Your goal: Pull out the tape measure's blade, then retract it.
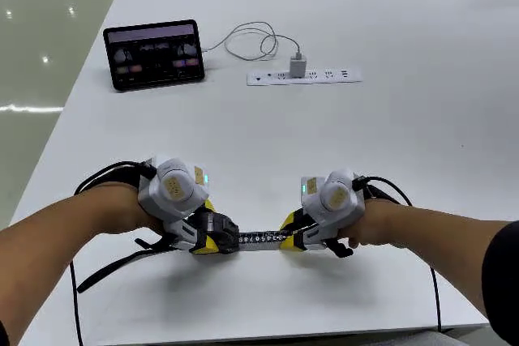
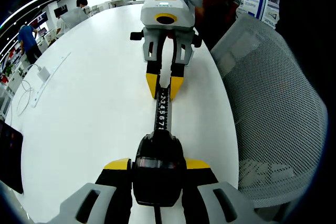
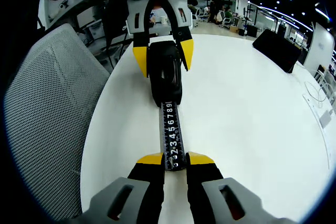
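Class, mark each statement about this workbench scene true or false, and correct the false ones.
1. The left gripper clamps the tape measure's black case. True.
2. The blade is fully retracted. False: a short numbered length runs out of the case.
3. The right gripper pinches the blade's end. True.
4. The tablet lies between the grippers. False: it sits far off across the table, beside the power strip.
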Demonstrator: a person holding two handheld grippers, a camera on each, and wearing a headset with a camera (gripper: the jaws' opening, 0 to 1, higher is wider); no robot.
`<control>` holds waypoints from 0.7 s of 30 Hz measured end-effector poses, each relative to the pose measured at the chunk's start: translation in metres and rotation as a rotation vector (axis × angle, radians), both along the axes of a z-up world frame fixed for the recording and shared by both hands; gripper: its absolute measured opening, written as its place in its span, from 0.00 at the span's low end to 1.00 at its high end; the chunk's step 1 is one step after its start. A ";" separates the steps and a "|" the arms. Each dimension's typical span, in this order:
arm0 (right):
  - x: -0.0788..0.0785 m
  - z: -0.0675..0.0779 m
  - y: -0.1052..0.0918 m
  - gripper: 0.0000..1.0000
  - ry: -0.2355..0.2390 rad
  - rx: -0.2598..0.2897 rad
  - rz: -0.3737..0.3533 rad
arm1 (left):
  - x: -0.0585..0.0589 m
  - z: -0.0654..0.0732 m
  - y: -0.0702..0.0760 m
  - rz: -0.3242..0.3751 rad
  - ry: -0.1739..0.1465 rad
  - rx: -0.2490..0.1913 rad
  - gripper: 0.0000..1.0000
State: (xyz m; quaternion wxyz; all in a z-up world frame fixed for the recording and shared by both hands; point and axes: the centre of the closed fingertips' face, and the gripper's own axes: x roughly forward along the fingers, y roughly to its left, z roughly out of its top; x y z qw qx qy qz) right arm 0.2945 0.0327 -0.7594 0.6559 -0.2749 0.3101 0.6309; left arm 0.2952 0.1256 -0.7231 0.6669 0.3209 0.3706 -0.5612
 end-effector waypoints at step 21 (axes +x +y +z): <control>0.002 0.000 -0.016 0.11 -0.005 -0.006 -0.013 | 0.000 0.000 0.000 0.006 -0.004 0.000 0.32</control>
